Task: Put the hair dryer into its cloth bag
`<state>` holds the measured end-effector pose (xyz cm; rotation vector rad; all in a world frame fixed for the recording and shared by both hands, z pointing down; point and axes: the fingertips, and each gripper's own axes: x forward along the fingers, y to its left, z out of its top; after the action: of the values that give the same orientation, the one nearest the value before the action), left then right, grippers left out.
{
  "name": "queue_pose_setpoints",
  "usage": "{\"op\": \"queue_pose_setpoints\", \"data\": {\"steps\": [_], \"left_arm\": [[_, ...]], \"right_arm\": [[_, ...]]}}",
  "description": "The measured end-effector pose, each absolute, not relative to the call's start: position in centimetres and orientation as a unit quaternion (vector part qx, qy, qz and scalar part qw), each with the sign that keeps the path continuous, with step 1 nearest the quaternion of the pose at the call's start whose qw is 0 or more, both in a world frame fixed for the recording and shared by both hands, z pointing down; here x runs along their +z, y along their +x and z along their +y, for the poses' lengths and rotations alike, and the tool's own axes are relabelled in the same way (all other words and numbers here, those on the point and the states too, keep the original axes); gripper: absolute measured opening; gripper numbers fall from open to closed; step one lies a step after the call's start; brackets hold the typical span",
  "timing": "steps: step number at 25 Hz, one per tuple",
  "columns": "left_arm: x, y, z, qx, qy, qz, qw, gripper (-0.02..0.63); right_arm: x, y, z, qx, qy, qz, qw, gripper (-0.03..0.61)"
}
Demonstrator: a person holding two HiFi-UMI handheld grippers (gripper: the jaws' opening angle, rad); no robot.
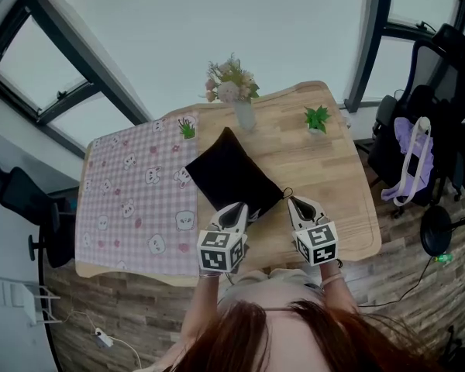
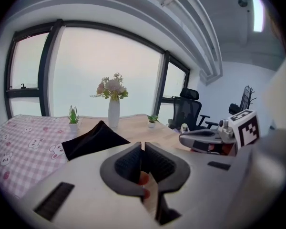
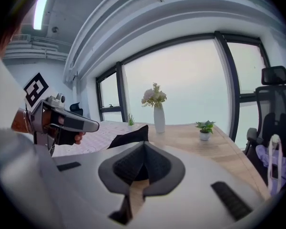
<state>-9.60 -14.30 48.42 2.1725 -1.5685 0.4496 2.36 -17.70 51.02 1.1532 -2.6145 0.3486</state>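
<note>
Hovering just beside the bulging black cloth bag (image 1: 231, 173) on the counter (image 1: 329, 169), the left gripper (image 1: 235, 209) and the right gripper (image 1: 296, 202) have their jaws together, seemingly empty. The hair dryer is unseen, probably already inside the bag.

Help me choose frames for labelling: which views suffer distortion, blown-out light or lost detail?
Head view: wide-angle bend in the window frames, soft even daylight, the black bag a textureless patch. Left gripper view: fisheye with dark corners, window washed out white. Right gripper view: same fisheye, ceiling light flares at upper left.
</note>
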Motion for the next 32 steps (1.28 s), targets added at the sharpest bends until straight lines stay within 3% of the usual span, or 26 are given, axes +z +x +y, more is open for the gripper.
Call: {"op": "queue_pose_setpoints", "data": {"steps": [13,32], "left_arm": [[41.9,-9.7,-12.9,0.140,0.807,-0.560,0.126,0.026],[35.0,-11.9,-5.2,0.087,0.824,-0.556,0.070,0.026]], "right_arm": [[45.5,3.9,-16.1,0.081,0.448,-0.886,0.091,0.000],[38.3,2.8,-9.0,0.040,0.475,-0.878,0.051,0.000]]}}
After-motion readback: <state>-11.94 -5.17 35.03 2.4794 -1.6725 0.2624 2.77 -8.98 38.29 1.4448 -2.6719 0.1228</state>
